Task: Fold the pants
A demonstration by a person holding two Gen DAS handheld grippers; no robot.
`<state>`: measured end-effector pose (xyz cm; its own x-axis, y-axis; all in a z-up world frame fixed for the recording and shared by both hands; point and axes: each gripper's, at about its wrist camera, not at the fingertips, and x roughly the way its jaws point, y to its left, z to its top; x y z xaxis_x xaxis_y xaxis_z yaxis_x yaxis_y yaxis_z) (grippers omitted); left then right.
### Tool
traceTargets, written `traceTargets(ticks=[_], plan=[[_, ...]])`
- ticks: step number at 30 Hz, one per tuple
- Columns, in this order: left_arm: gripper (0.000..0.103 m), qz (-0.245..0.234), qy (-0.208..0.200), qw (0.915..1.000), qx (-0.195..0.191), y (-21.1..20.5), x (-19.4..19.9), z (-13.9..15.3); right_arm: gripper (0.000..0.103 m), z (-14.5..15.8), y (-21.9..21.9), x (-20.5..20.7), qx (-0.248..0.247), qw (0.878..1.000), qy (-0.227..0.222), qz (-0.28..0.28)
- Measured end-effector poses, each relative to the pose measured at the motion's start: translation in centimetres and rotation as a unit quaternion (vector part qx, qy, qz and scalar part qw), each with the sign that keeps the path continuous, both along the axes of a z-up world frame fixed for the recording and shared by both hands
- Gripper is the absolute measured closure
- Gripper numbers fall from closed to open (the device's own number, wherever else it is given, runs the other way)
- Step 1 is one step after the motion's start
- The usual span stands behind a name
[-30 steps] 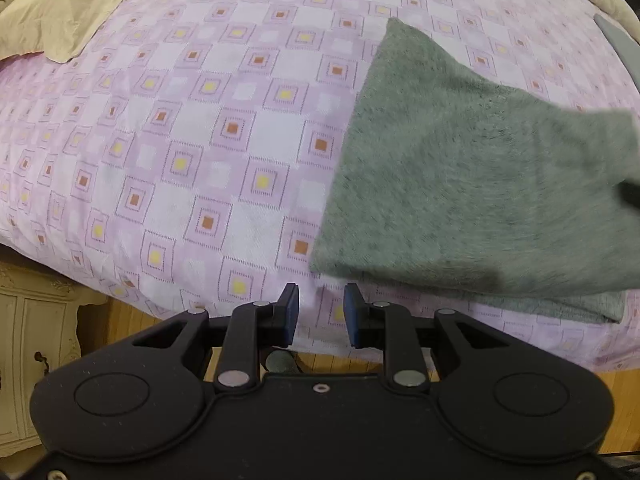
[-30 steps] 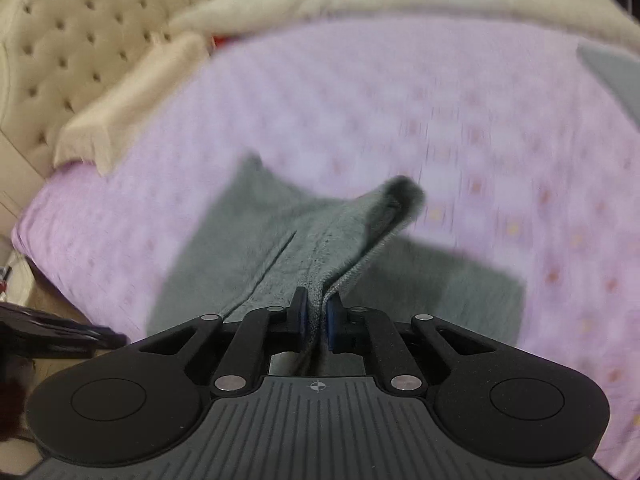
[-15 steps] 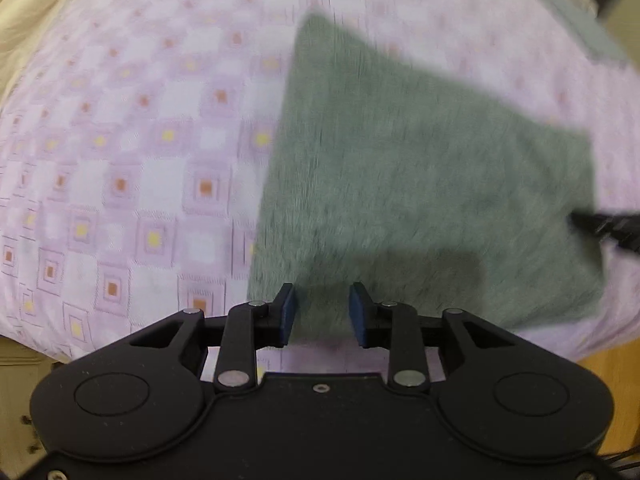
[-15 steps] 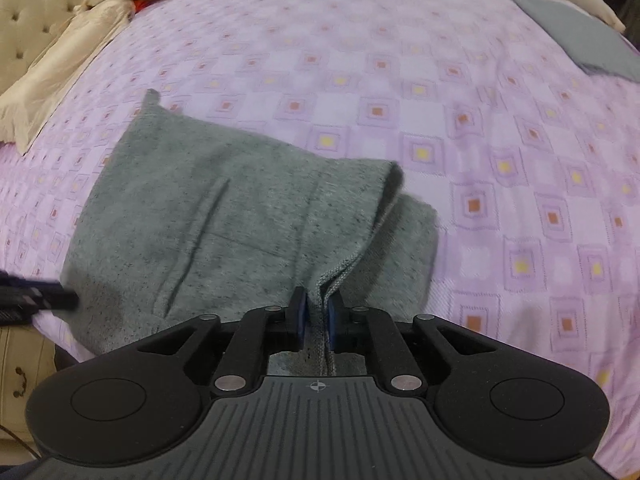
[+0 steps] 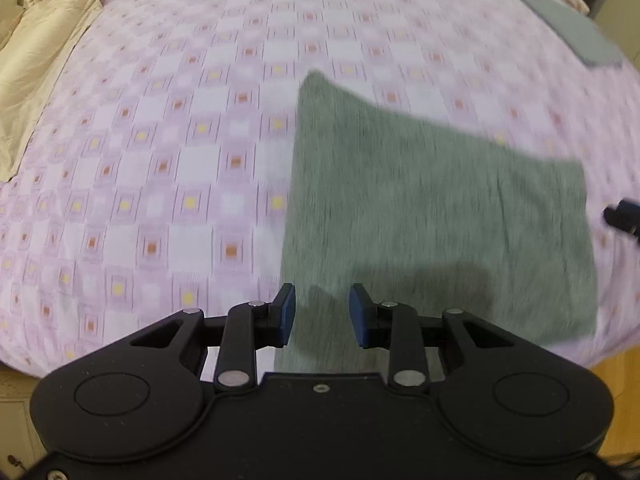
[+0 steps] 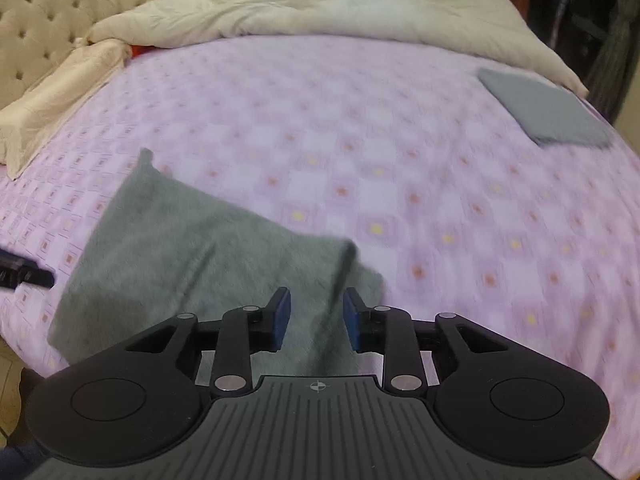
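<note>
**Fold laid down; right gripper letting go**

Left side first. The left gripper (image 5: 322,316) hangs over the near left corner of the pants (image 5: 432,216), its jaws partly apart with nothing between the pads; the cloth seen in the gap lies below on the bedspread (image 5: 180,160), not in the grip. The pants themselves are a grey-green, roughly rectangular bundle lying flat near the front edge of the bed.

Moving right, the right gripper (image 6: 316,318) stands over the near right end of the pants (image 6: 192,256). Its jaws are opening, and the pads sit clear of the fabric on either side, so I judge the cloth released. A folded edge shows as a dark ridge just beyond the fingertips (more than one layer there, it appears).

Step in hand, as I judge it: a fold has just been set down and both tools are free. The next move calls for either a further fold across the bundle or a smoothing of that raised right edge, with each gripper taking a fresh corner.

Not established: motion blur softens both views, so the layer count and any waistband or legs cannot be read. A second grey folded item (image 6: 544,116) lies far right, well apart. The bundle's near edge is hidden behind the gripper bodies.
</note>
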<state>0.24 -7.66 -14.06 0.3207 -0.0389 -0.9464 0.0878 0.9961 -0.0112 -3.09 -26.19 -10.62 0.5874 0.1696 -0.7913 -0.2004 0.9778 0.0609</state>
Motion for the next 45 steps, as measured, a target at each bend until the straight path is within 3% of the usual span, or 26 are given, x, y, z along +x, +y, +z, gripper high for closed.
traceTargets(ticks=[7, 15, 20, 24, 33, 39, 45], plan=[[0.063, -0.03, -0.009, 0.9994, 0.017, -1.5, 6.3, -0.9, 0.074, -1.1, 3.4, 3.8, 0.0, 1.0, 0.019, 0.018], [0.063, -0.029, 0.027, 0.9991, 0.011, -0.5, 13.4, -4.5, 0.074, -3.2, 4.3, 5.5, -0.019, 0.998, 0.064, -0.022], [0.051, -0.01, 0.061, 0.998, -0.014, 0.8, 16.7, -7.0, 0.068, -4.2, 3.7, 6.0, -0.022, 0.995, 0.083, -0.041], [0.044, -0.028, 0.046, 0.9986, -0.003, 0.3, 17.6, -7.3, 0.058, -4.7, 3.9, 6.5, -0.031, 0.993, 0.091, -0.061], [0.046, -0.037, 0.027, 0.9989, -0.004, 0.0, 14.8, -5.0, 0.047, -5.0, 2.5, 5.6, -0.013, 0.994, 0.092, -0.057], [0.046, -0.044, 0.048, 0.9977, -0.017, 0.5, 9.0, -4.3, 0.037, -5.4, 1.4, 3.8, -0.011, 0.993, 0.107, -0.055], [0.044, -0.06, 0.07, 0.9958, -0.006, -0.1, 2.8, -5.2, 0.029, -6.3, -0.1, 2.1, 0.028, 0.989, 0.118, -0.08]])
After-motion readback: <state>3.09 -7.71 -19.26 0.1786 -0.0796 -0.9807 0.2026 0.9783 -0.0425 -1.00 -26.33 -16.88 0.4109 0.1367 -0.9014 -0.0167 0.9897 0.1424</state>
